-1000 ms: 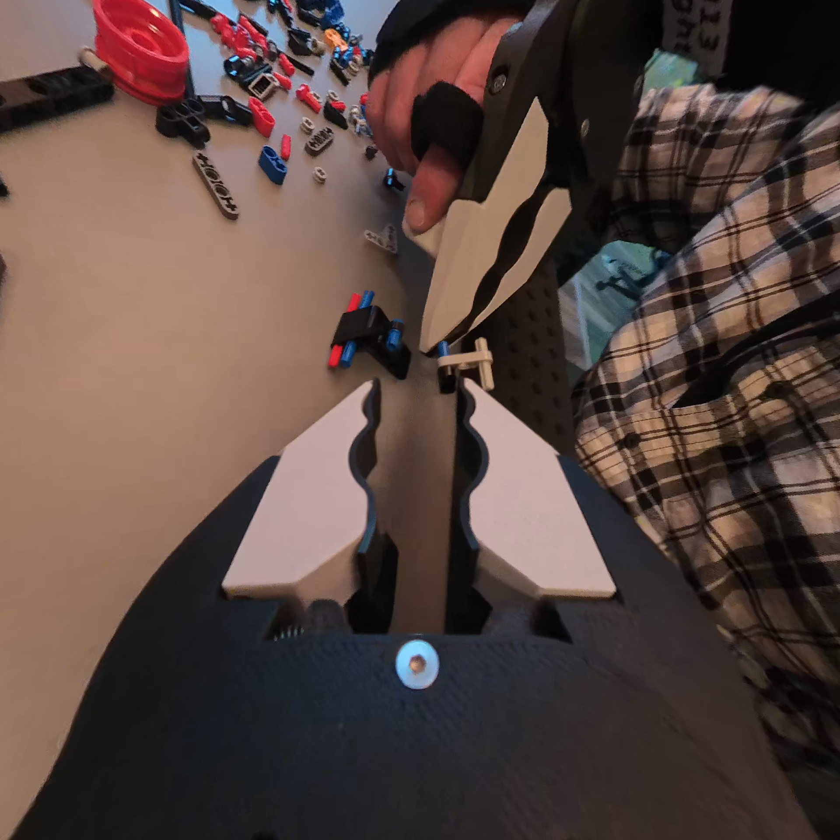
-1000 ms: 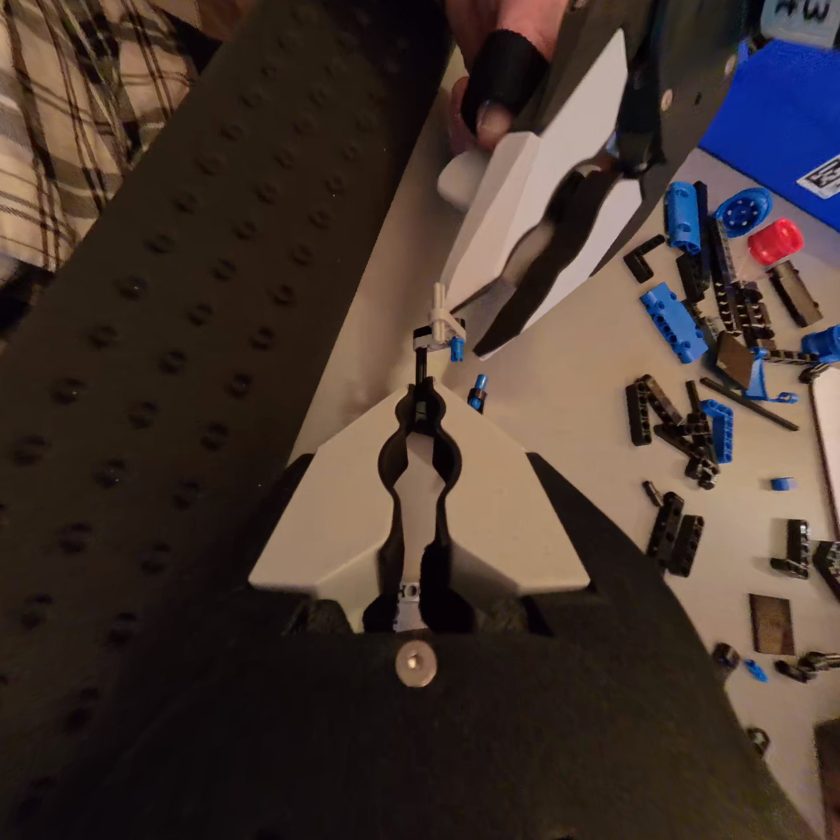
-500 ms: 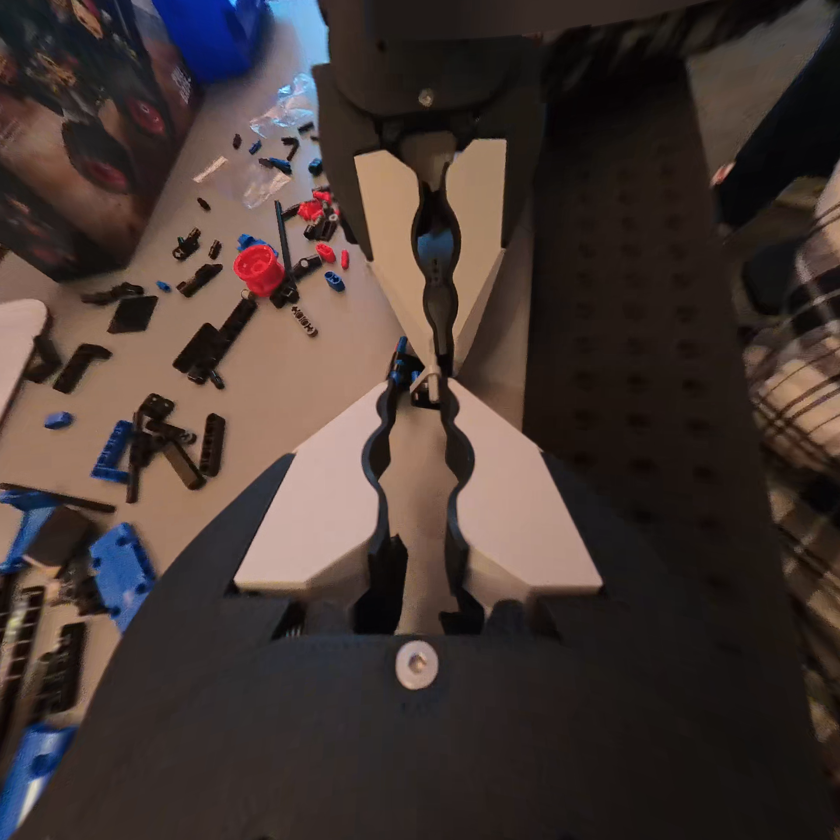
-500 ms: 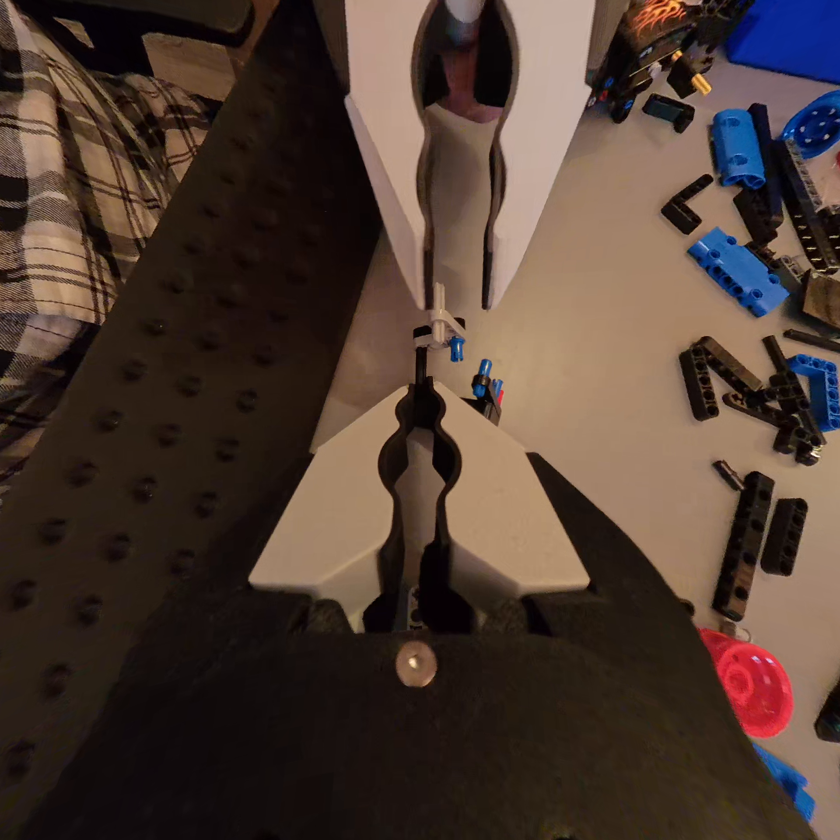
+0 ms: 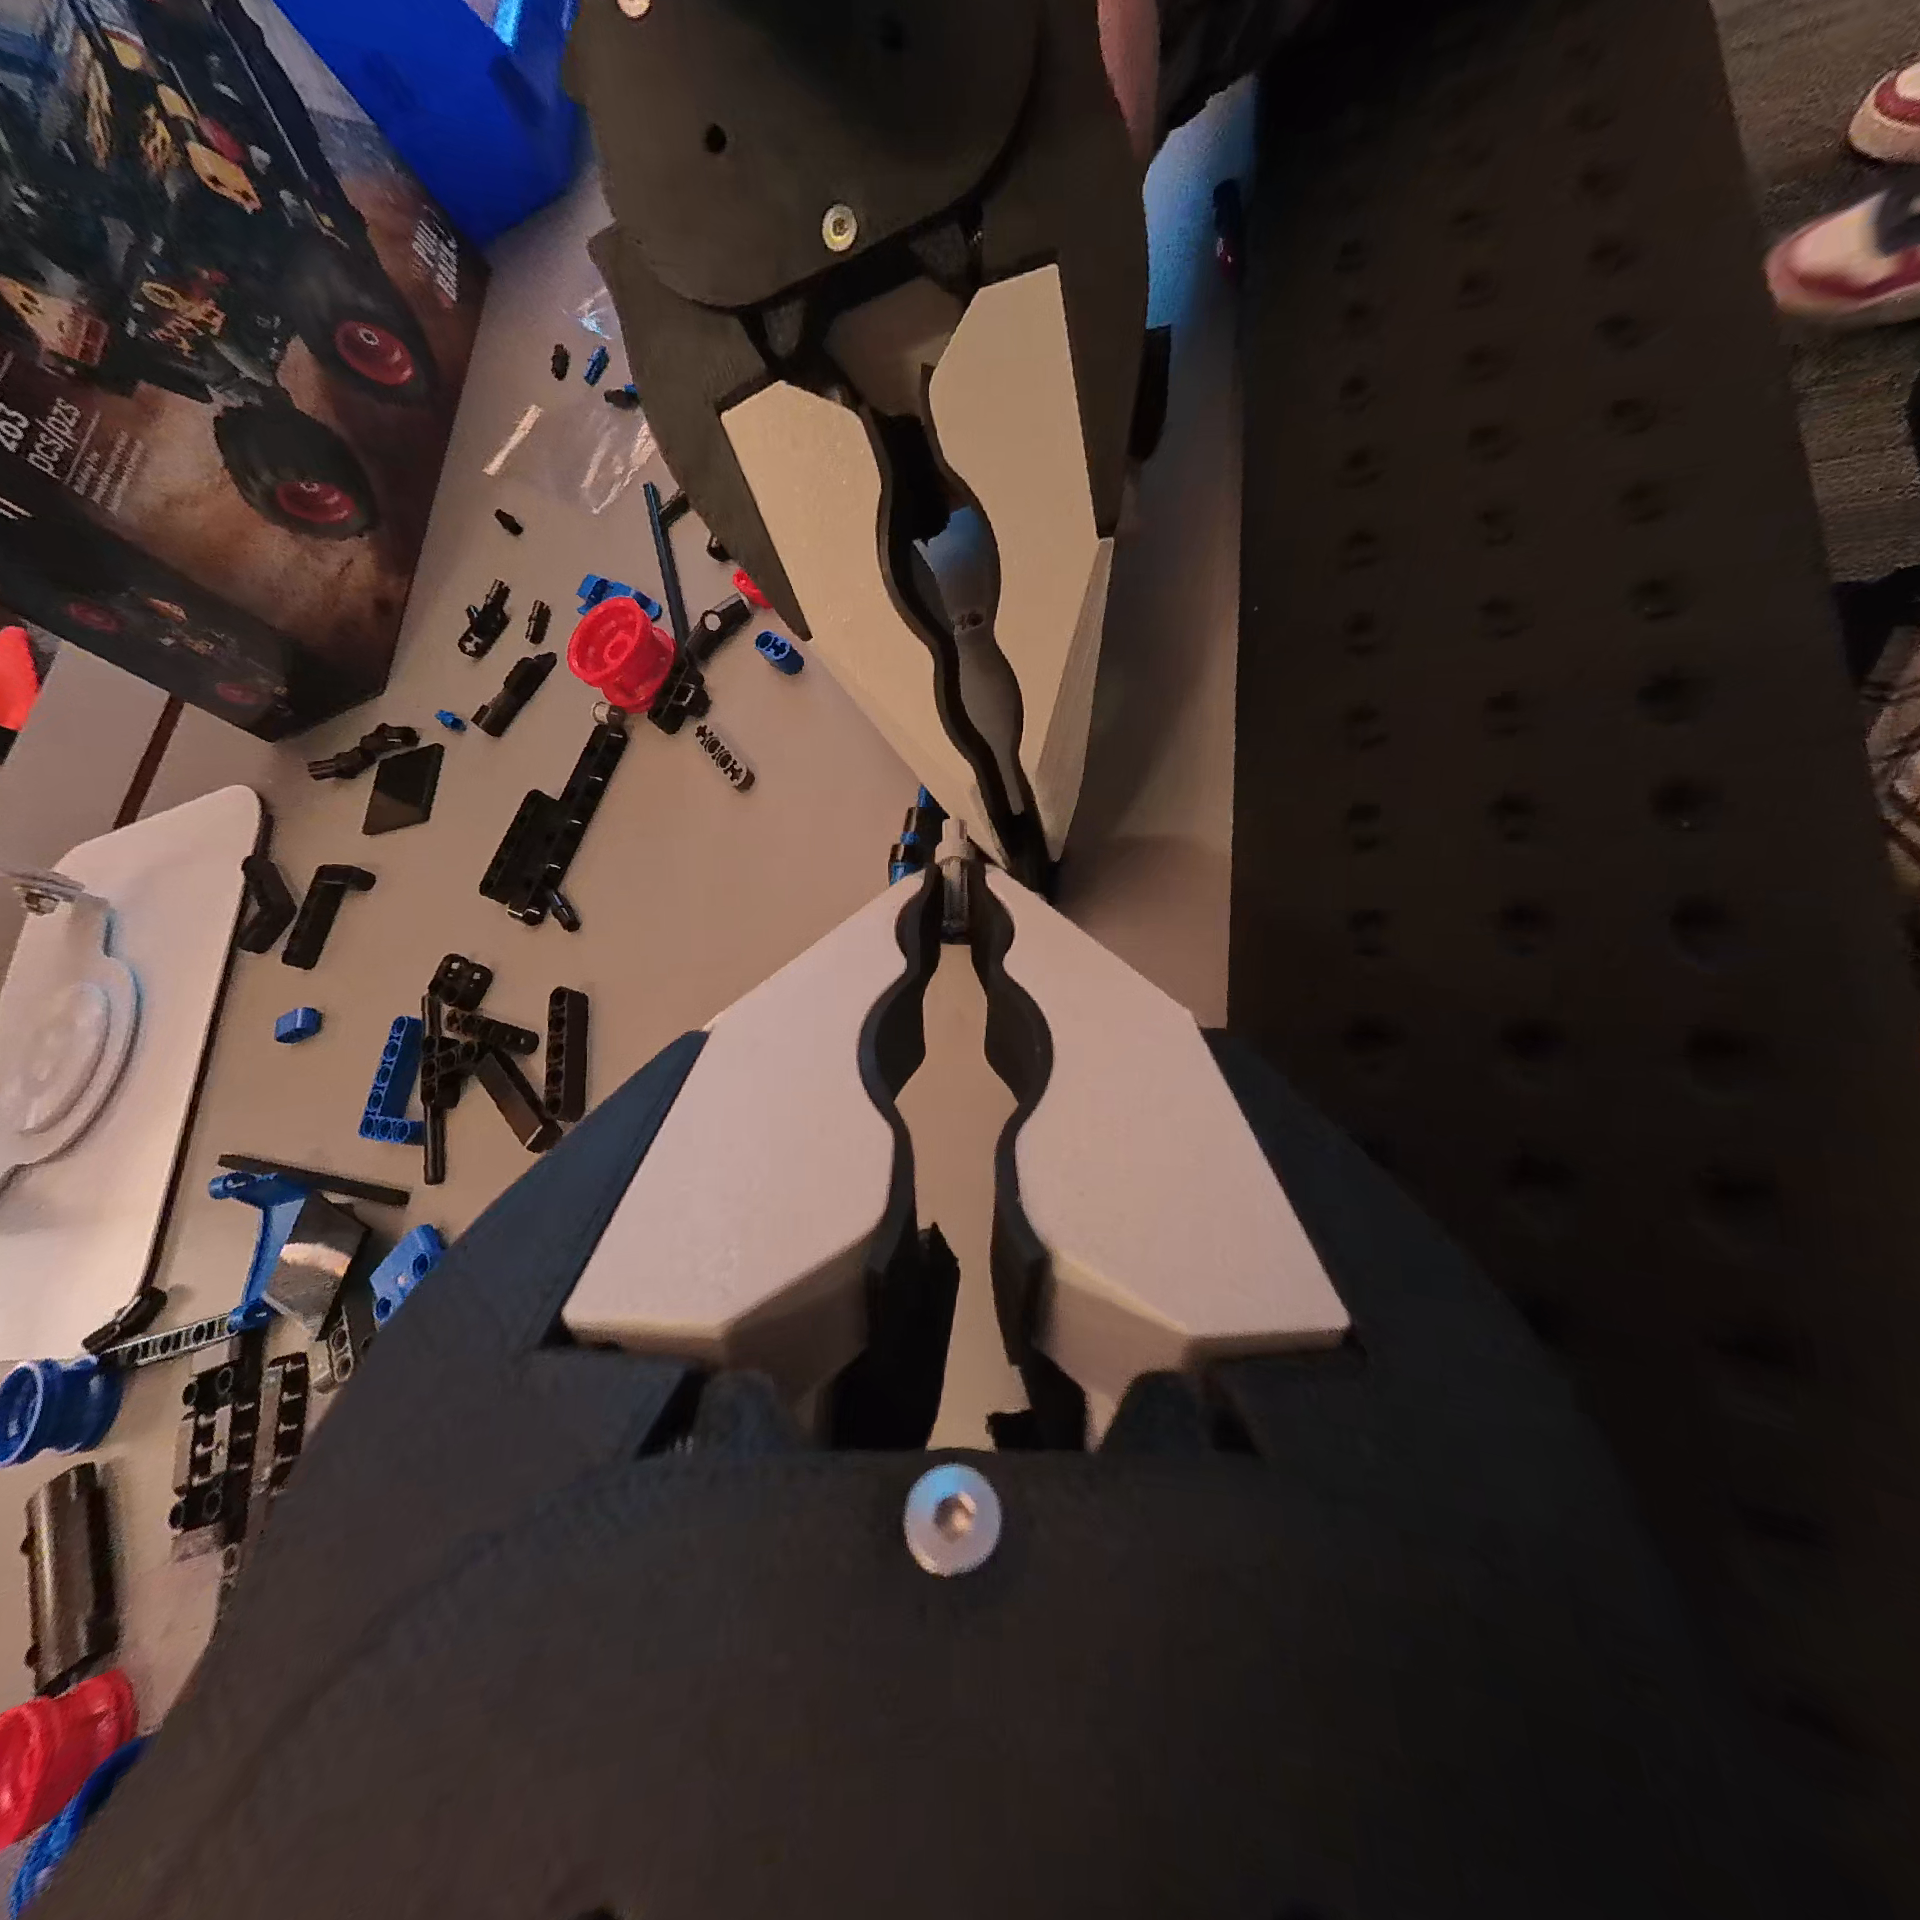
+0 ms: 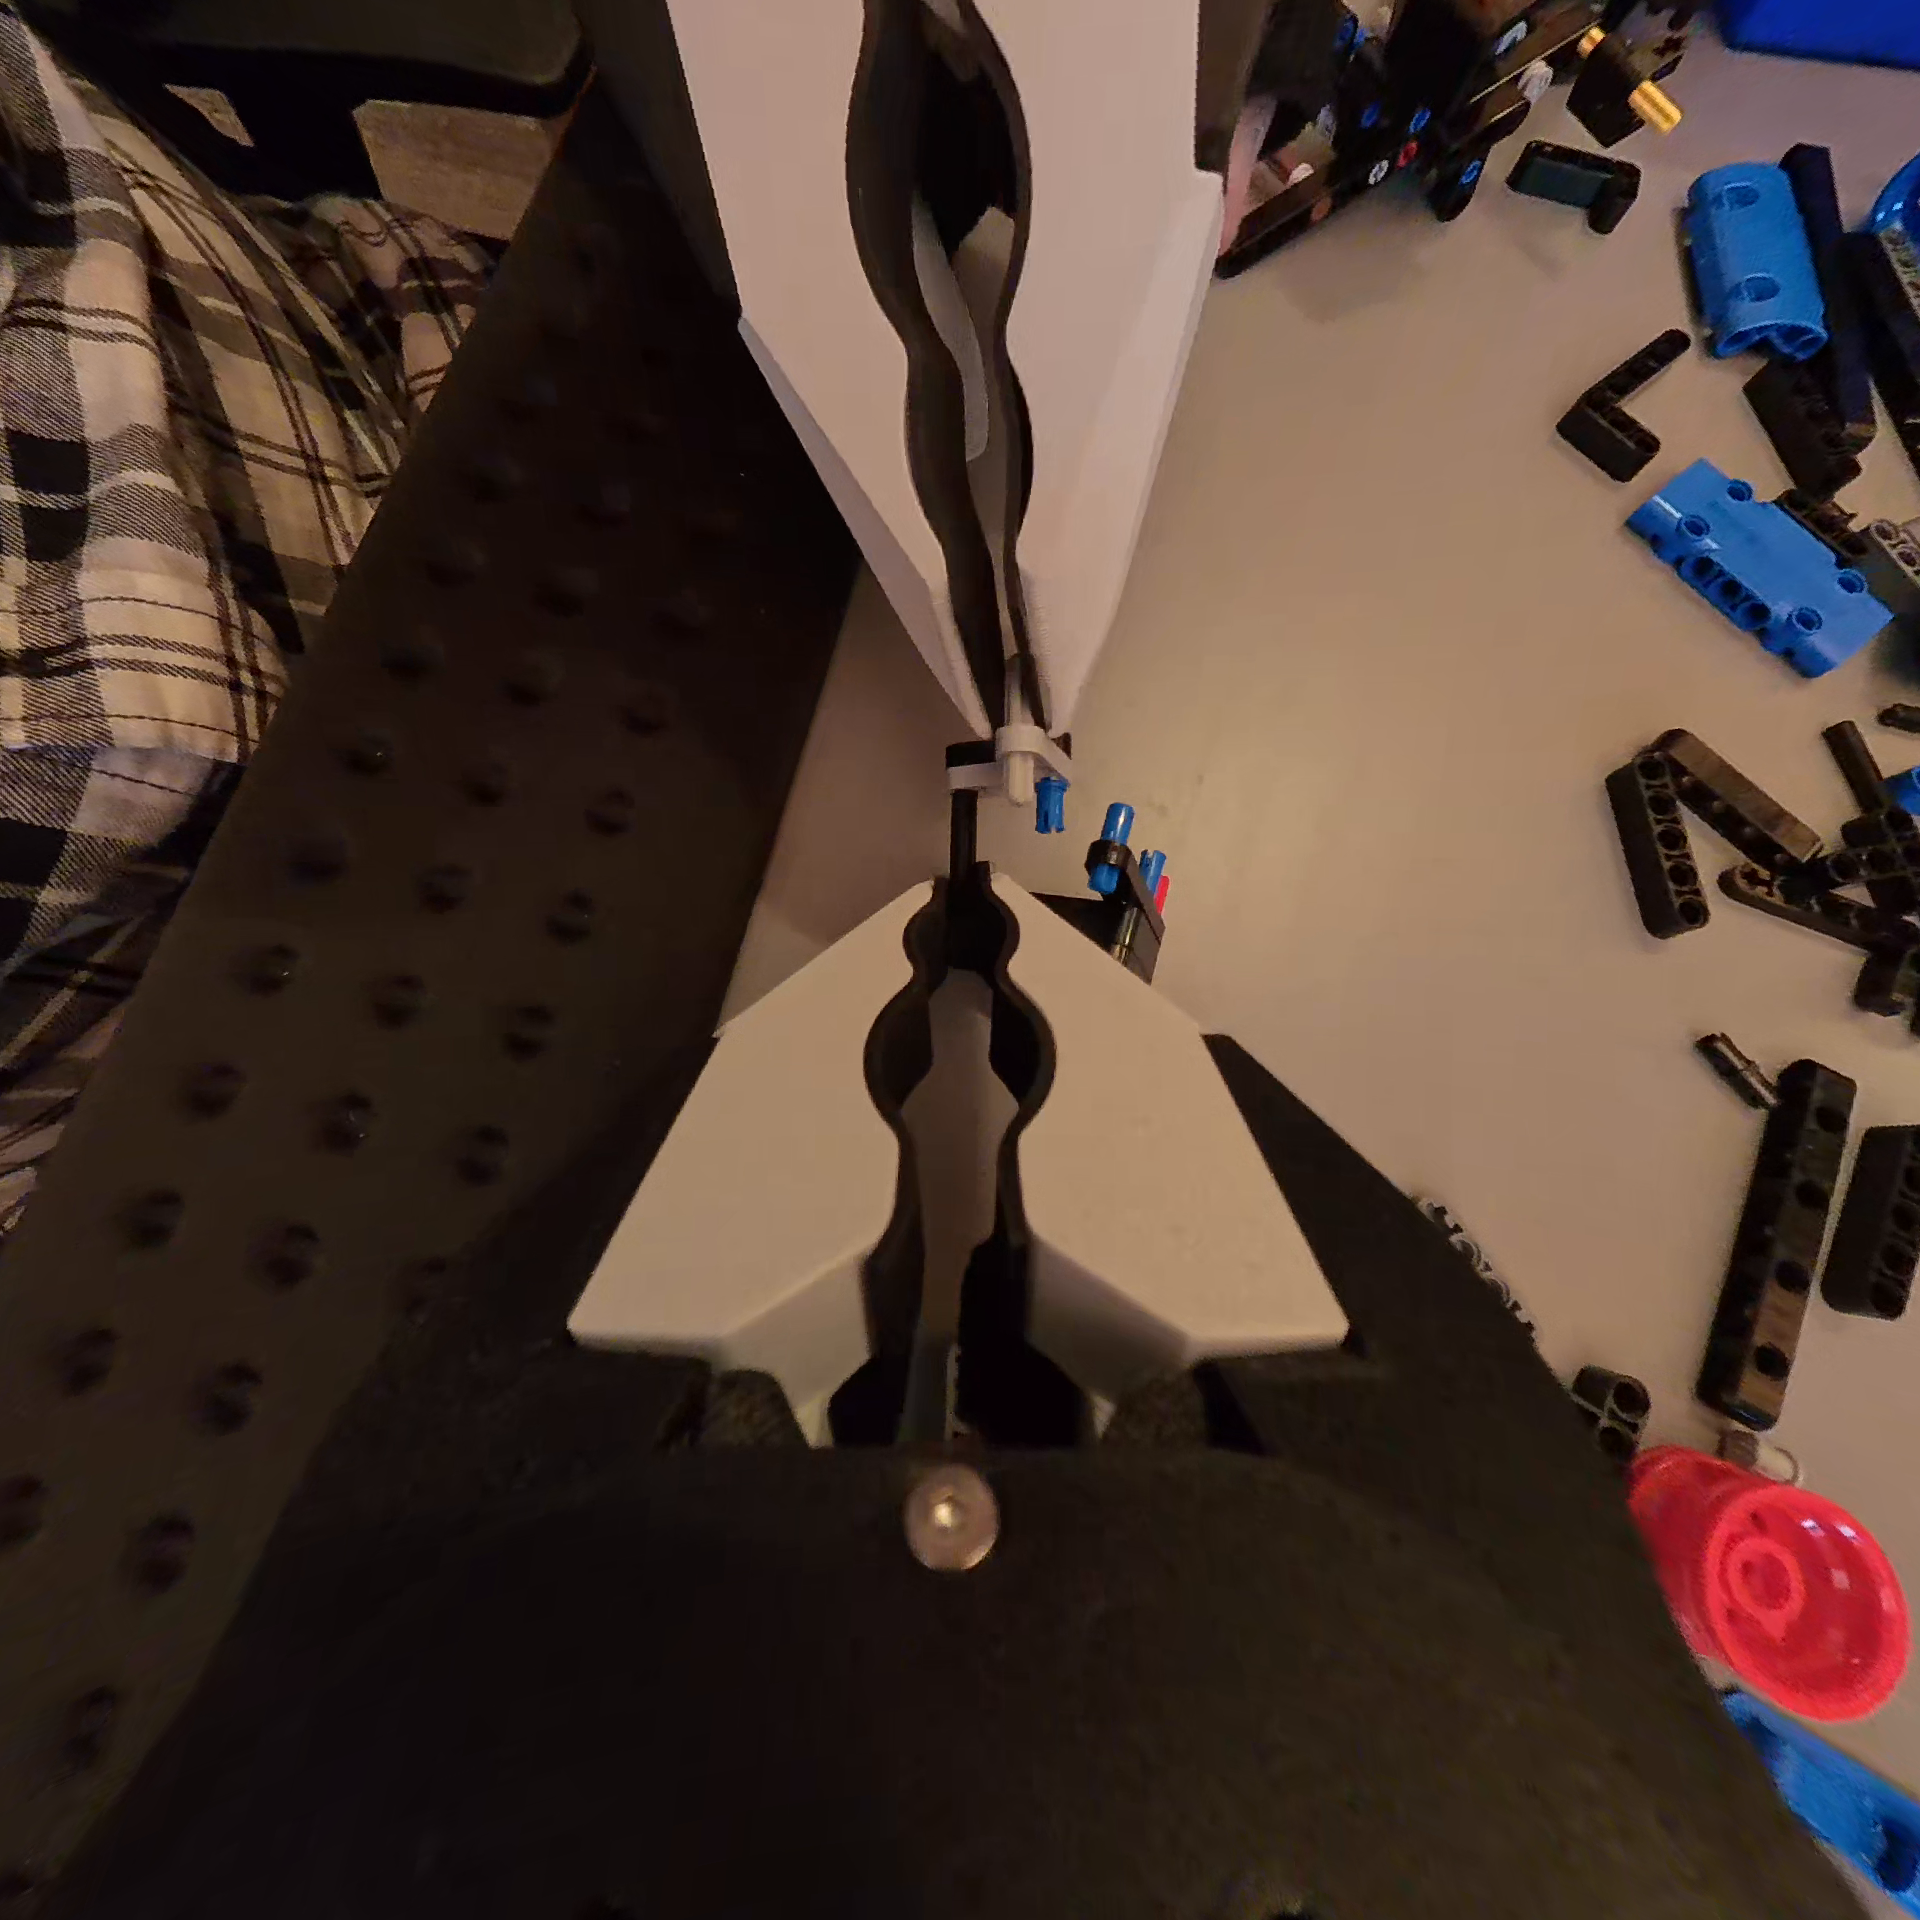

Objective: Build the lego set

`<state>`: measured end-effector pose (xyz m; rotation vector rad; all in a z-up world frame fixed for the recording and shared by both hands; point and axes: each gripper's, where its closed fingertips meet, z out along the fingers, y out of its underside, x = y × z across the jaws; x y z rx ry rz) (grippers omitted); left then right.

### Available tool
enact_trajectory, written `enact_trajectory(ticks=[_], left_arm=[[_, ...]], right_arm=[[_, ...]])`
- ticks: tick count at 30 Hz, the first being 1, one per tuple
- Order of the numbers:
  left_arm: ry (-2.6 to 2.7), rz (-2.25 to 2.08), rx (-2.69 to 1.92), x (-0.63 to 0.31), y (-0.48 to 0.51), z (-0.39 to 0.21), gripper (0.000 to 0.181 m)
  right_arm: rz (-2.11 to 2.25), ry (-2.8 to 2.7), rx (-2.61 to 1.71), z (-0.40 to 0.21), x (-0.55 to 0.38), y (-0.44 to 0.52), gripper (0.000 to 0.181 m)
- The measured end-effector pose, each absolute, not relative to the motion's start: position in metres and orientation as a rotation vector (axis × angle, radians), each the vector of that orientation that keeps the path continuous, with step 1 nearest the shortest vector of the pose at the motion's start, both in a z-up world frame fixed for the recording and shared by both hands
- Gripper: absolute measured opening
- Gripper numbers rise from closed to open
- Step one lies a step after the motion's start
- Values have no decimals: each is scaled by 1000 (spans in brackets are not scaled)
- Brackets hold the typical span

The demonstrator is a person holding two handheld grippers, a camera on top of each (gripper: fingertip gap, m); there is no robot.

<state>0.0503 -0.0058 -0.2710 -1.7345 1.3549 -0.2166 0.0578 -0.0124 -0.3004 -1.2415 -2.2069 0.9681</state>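
Both grippers meet tip to tip over the near edge of the pale surface (image 6: 1351, 727), next to a dark studded panel (image 6: 468, 831).

Right gripper (image 6: 961, 894): tips pinched together on a thin black axle (image 6: 964, 831) that sticks out forward from between them. The axle's far end carries a small white connector (image 6: 1013, 764) with a blue pin (image 6: 1051, 805) on its side.

Left gripper (image 5: 956, 894): tips closed on the white connector from the opposite side; in the right wrist view its white fingers (image 6: 831, 364) come down from the top edge and clamp the connector's upper part. In the left wrist view only a short pale stub (image 5: 954, 840) shows past its own tips, just touching the tips of the right gripper (image 5: 1023, 821) coming in from above.

The held assembly hangs just above the surface. A small black sub-assembly with blue and red pins (image 6: 1127, 894) lies just beside the right gripper's tips.

Loose parts are scattered across the surface: black beams (image 6: 1777, 1236), blue panel pieces (image 6: 1756, 566), a red wheel hub (image 6: 1756, 1579). In the left wrist view a second red hub (image 5: 618, 655) lies near the printed set box (image 5: 208, 364), with a white tray (image 5: 135, 997) at the left edge.

A plaid sleeve (image 6: 135, 416) is beyond the panel.
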Motion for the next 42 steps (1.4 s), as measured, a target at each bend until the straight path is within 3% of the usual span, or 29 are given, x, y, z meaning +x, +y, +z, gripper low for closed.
enact_trajectory(ticks=[6, 17, 38, 42], left_arm=[[1303, -328, -1752, 44, -4, -266, 2], [1247, -574, -1828, 38, 9, -278, 2], [1452, -273, -1603, 38, 8, -285, 3], [1505, -284, -1657, 39, 2, -301, 13]], right_arm=[[1056, -2162, -1252, -285, 61, -8, 14], [941, -2080, -1307, -293, 52, 23, 4], [1009, -2067, -1317, -293, 49, 21, 0], [1001, -2063, -1312, -293, 49, 20, 0]])
